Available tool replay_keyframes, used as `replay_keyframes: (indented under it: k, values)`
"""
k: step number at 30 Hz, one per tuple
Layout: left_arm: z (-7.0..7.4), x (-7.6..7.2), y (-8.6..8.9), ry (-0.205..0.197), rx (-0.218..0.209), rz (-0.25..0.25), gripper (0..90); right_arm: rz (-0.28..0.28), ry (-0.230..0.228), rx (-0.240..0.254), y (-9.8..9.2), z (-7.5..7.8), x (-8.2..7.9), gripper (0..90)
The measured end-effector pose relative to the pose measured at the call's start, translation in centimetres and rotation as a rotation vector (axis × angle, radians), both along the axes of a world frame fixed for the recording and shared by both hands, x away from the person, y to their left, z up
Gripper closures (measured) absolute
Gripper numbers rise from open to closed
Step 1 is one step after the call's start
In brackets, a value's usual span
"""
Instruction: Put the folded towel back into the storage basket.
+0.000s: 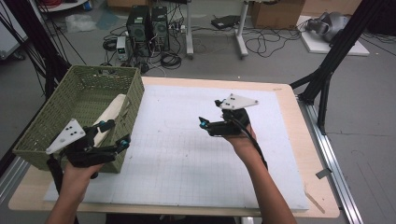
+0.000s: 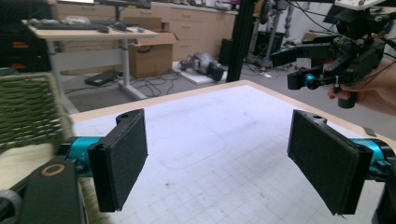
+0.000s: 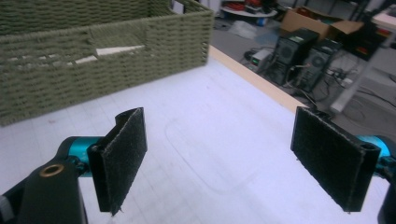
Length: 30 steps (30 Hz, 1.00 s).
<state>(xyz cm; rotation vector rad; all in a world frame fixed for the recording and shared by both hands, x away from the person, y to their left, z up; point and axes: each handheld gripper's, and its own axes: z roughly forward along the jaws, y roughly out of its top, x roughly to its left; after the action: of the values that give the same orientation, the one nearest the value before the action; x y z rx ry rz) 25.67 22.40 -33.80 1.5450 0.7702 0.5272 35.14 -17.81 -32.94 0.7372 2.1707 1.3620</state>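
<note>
Left claw [image 1: 113, 134] sits at the near right corner of the basket [image 1: 42, 122], jaws spread wide, nothing between them. One jaw reaches over the basket rim, the other hangs outside the wall over the mat [image 1: 187, 149]. In the left gripper view the pads [image 2: 122, 158] are well apart, with bare mat between them and the basket wall [image 2: 28, 109] blurred at far left.

Cloth [image 1: 109, 112], cream, rolled or folded, lies inside the basket along its right wall, just beside the left claw's inner jaw. Can't tell if they touch. From the right gripper view a strip of it [image 3: 114, 49] shows through the handle slot in the basket [image 3: 70, 74].

Right claw [image 1: 209, 113] is held above the middle of the mat, pointing left toward the basket, well apart from it. Jaws wide open, empty; the right gripper view shows the pads [image 3: 122, 156] far apart over bare gridded mat [image 3: 196, 140].

Basket stands on the left end of the counter [image 1: 299, 140], its left part overhanging the mat edge. Right claw [image 2: 299, 65] is also seen in the left gripper view, up top right, held in a hand [image 2: 373, 91].
</note>
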Motion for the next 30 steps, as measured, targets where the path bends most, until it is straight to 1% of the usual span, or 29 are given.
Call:
replay_keyframes:
  k: [4, 5, 7, 8, 9, 10, 12, 15, 20, 23, 27, 30]
  values:
    - [-0.2, 0.6, -1.2, 0.006, 0.004, -0.033, 20.4, -0.047, 0.012, 0.009, -2.4, -0.8, -1.1, 17.4]
    - [-0.3, 0.7, -1.4, 0.008, 0.005, -0.041, 20.4, -0.065, 0.023, 0.014, -2.9, -1.0, -1.3, 17.4]
    - [-0.4, 1.0, -2.0, 0.013, 0.007, -0.055, 20.4, -0.084, 0.028, 0.027, -3.9, -1.5, -1.8, 17.4]
    - [-0.5, 1.2, -2.3, 0.013, 0.008, -0.062, 20.4, -0.099, 0.033, 0.024, -4.4, -1.8, -2.1, 17.4]
    - [-0.6, 1.3, -2.6, 0.016, 0.006, -0.071, 20.4, -0.105, 0.022, 0.022, -4.8, -2.0, -2.3, 17.4]
    - [-0.7, 1.4, -2.9, 0.016, 0.007, -0.079, 20.4, -0.118, 0.037, 0.025, -5.2, -2.2, -2.6, 17.4]
    - [-0.9, 1.7, -3.4, 0.018, 0.01, -0.095, 20.4, -0.139, 0.036, 0.024, -6.0, -2.6, -3.2, 17.4]
    - [-1.4, 2.1, -4.2, 0.019, 0.013, -0.124, 20.4, -0.177, 0.025, 0.018, -7.0, -3.2, -4.1, 17.4]
    - [-2.3, 2.8, -5.1, 0.026, 0.02, -0.141, 20.2, -0.24, 0.0, 0.013, -8.8, -4.3, -5.6, 17.4]
    - [-2.8, 3.2, -5.7, 0.027, 0.035, -0.146, 20.2, -0.267, -0.014, 0.04, -9.8, -5.0, -6.4, 17.3]
    - [-3.4, 3.5, -6.3, 0.033, 0.043, -0.155, 20.2, -0.293, -0.029, 0.048, -10.9, -5.8, -7.2, 17.3]
    - [-3.8, 3.7, -6.6, 0.033, 0.047, -0.16, 20.3, -0.31, -0.024, 0.058, -11.4, -6.4, -7.6, 17.3]
